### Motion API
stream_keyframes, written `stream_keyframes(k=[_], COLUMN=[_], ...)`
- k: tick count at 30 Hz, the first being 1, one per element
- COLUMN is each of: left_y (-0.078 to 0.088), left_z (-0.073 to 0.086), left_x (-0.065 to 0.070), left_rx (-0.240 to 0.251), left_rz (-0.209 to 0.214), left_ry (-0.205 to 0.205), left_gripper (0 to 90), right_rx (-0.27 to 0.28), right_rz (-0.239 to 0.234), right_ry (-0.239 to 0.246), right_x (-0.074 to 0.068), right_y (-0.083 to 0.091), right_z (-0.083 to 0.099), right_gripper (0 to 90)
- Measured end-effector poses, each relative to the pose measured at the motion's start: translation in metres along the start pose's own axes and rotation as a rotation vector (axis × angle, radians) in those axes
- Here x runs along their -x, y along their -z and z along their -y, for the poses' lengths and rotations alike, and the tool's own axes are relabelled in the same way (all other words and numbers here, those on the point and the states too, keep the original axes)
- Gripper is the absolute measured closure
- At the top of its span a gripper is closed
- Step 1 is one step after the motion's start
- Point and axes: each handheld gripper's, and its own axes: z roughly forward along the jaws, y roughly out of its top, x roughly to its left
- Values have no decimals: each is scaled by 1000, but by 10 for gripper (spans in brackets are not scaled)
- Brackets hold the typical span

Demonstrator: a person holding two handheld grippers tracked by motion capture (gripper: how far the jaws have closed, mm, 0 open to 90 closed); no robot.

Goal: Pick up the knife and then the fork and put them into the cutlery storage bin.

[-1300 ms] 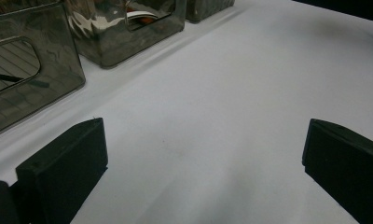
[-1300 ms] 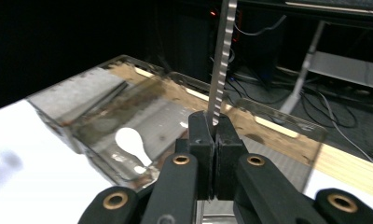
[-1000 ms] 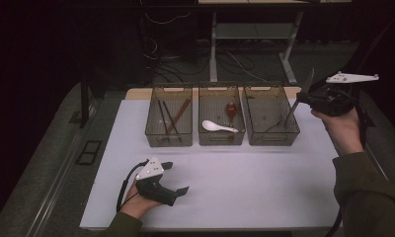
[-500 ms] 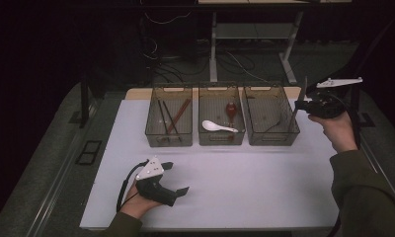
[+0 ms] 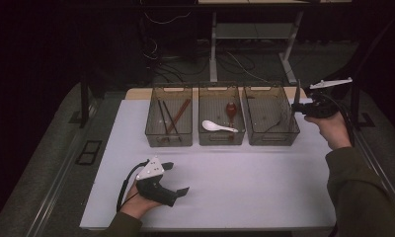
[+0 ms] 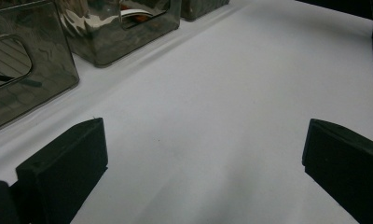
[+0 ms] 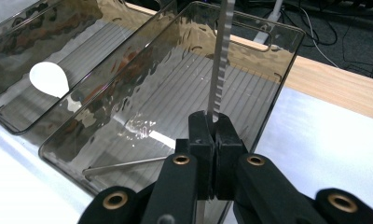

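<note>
The work in hand looks like sorting cutlery into three smoky clear bins that stand in a row along the far edge of the white table [image 5: 264,187]. The left bin [image 5: 169,139] holds chopsticks [image 5: 168,117], the middle bin [image 5: 221,138] a white spoon [image 5: 218,127] and a reddish one — so those two seem filled. The right gripper [image 7: 211,122] is clamped on the handle end of a serrated knife [image 7: 220,56], whose blade stands up above the right bin [image 7: 72,161], just beside that bin's right wall near the table's far right corner. A thin metal piece already lies on that bin's floor. What is left, I judge, is lowering the knife in and letting go. The left gripper [image 6: 198,154] rests on the table near its near edge — jaws wide apart, nothing between them.
</note>
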Motion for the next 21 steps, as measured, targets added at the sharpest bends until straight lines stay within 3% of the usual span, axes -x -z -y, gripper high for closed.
stream_keyframes(k=[10,18,21], left_y=[-1,-1,-1], left_z=[-1,0,0], left_x=[1,1,1], left_rx=[-7,-8,-13], left_rz=[5,9,12], left_ry=[-7,-11,-13], left_gripper=[0,0,0], right_rx=[-11,-74,-104], right_rz=[13,28,29], right_ry=[42,84,87], right_x=[-6,-16,-18], right_y=[-28,-58,-70], right_z=[-12,-21,-19], right_gripper=[880,871,806])
